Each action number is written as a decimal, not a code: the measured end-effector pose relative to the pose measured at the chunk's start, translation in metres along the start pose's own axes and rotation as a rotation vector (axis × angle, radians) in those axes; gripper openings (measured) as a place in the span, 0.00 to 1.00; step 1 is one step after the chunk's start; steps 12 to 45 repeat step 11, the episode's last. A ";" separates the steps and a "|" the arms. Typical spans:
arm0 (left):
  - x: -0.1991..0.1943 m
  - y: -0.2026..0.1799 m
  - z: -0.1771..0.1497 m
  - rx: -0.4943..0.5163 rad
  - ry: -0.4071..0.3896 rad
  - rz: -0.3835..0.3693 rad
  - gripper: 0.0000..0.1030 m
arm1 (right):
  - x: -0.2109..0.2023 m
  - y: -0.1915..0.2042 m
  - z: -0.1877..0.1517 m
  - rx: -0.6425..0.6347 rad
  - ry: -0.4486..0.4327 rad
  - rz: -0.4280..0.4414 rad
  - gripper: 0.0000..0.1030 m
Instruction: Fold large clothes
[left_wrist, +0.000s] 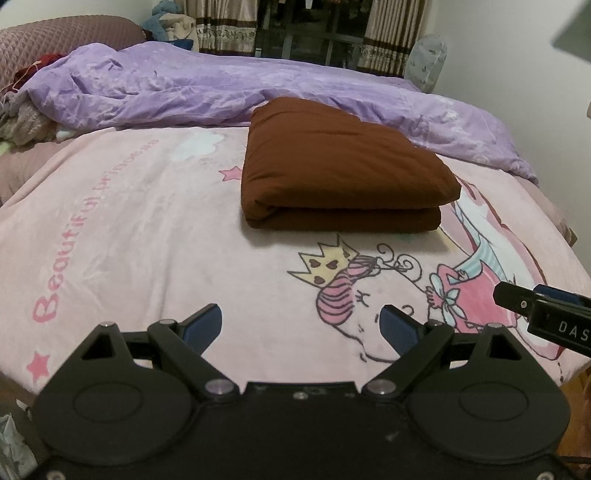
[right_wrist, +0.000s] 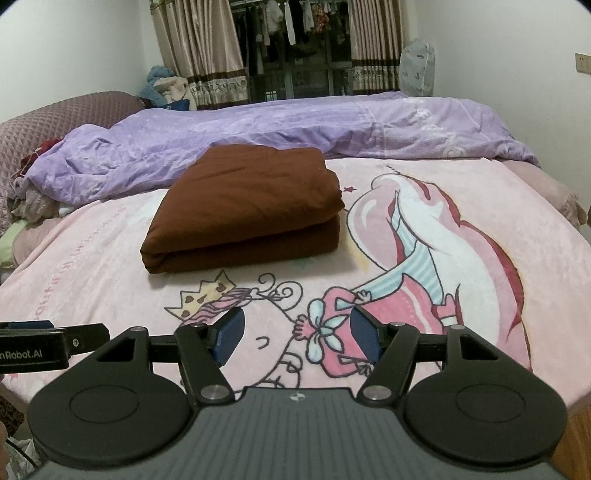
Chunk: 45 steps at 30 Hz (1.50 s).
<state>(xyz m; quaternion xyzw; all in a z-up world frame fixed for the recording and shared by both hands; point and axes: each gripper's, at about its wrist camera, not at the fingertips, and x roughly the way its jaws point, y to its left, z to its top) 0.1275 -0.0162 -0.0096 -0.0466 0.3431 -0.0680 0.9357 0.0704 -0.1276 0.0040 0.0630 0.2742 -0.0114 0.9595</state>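
Note:
A brown garment (left_wrist: 340, 170) lies folded into a thick rectangular stack on the pink cartoon blanket (left_wrist: 129, 229); the right wrist view shows the same brown garment (right_wrist: 251, 210) left of centre. My left gripper (left_wrist: 301, 326) hovers over the blanket well short of the stack, open, nothing between its blue pads (left_wrist: 205, 326). My right gripper (right_wrist: 295, 338) also stands open and empty, over the printed cartoon figure, short of the stack. Each gripper shows at the edge of the other's view: the right gripper (left_wrist: 546, 317), the left gripper (right_wrist: 48, 345).
A crumpled purple duvet (left_wrist: 207, 85) runs across the far side of the bed behind the stack. A quilted headboard (left_wrist: 55, 40) and a heap of clothes (left_wrist: 26, 118) sit at the left. Curtains and a dark window (right_wrist: 295, 51) stand beyond. The bed's near edge drops off at the right (left_wrist: 576, 369).

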 end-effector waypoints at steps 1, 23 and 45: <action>0.000 0.000 0.000 0.000 0.000 -0.002 0.92 | 0.000 0.000 -0.001 -0.001 0.000 0.001 0.75; 0.002 0.003 0.001 -0.002 0.008 -0.002 0.92 | 0.001 -0.001 -0.002 -0.002 0.004 0.001 0.75; 0.002 0.003 0.001 -0.002 0.008 -0.002 0.92 | 0.001 -0.001 -0.002 -0.002 0.004 0.001 0.75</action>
